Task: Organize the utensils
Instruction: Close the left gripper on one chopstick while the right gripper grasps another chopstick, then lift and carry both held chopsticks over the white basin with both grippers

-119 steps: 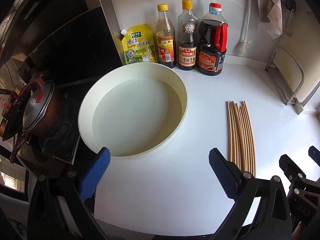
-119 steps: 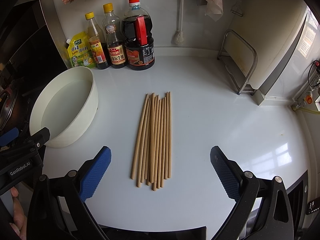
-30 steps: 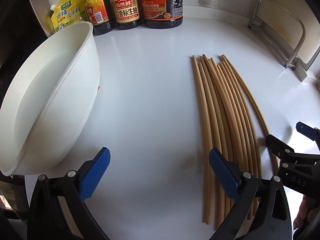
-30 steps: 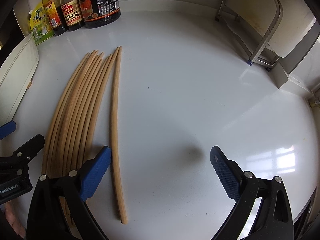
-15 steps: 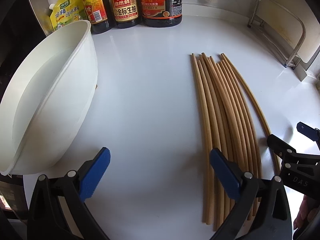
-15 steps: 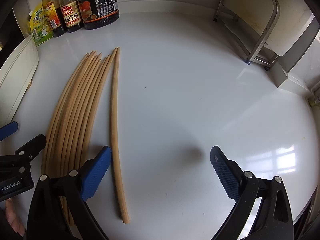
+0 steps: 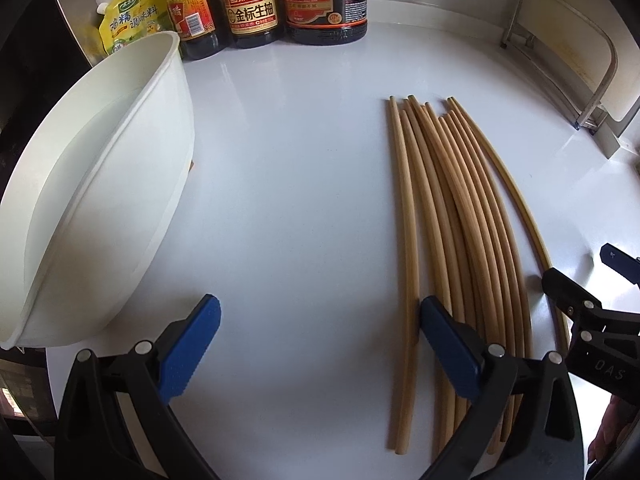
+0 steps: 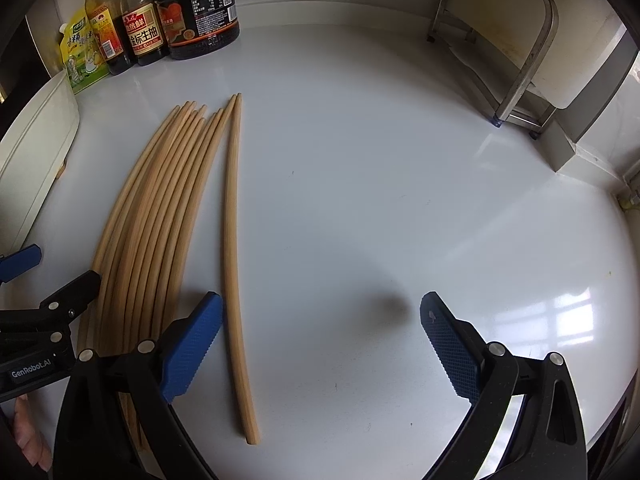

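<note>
Both grippers hung low over the white counter [image 8: 380, 200], jaws spread wide and holding nothing. The chopsticks [image 7: 460, 216] lay in a loose bundle on the counter, tips toward the sauce bottles [image 7: 320, 4] at the back wall. The left gripper [image 7: 320, 340] had its right pad [image 7: 448, 352] down among them, one stick just inside it. The right gripper [image 8: 320, 344] framed a single stick [image 8: 232, 240] split off the bundle's right edge, close by its left pad [image 8: 192, 344]. The white basin [image 7: 100, 184] sat well left.
</note>
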`<move>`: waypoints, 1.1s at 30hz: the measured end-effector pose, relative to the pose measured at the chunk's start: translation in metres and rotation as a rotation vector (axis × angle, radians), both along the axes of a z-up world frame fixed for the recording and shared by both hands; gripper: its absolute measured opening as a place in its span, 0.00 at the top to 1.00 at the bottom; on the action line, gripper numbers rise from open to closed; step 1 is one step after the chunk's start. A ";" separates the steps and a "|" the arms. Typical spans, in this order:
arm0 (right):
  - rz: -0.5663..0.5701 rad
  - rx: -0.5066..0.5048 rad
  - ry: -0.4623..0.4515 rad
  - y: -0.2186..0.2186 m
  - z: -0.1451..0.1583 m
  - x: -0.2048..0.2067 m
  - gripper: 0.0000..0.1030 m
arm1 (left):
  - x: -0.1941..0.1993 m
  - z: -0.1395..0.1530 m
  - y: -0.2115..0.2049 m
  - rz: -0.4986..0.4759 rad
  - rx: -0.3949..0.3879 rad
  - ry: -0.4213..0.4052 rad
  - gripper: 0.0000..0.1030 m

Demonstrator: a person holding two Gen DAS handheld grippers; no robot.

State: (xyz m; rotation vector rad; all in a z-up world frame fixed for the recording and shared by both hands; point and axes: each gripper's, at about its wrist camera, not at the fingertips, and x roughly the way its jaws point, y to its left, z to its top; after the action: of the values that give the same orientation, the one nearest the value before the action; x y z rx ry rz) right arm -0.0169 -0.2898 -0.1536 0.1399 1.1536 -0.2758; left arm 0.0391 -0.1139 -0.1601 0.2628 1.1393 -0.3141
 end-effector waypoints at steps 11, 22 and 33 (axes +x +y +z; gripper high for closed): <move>0.044 -0.003 -0.046 0.012 -0.003 0.003 0.11 | 0.012 0.002 0.005 0.021 -0.045 -0.022 0.14; 0.131 0.026 -0.088 0.033 -0.005 0.008 0.52 | 0.005 0.010 -0.010 -0.086 -0.066 -0.044 0.87; 0.152 0.059 -0.084 0.039 -0.003 0.008 0.94 | 0.010 0.008 -0.005 -0.109 -0.089 -0.014 0.93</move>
State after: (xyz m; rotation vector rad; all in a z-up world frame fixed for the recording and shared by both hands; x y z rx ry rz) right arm -0.0094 -0.2508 -0.1570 0.1139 1.0830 -0.1002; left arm 0.0491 -0.1191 -0.1516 0.2489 1.0959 -0.4577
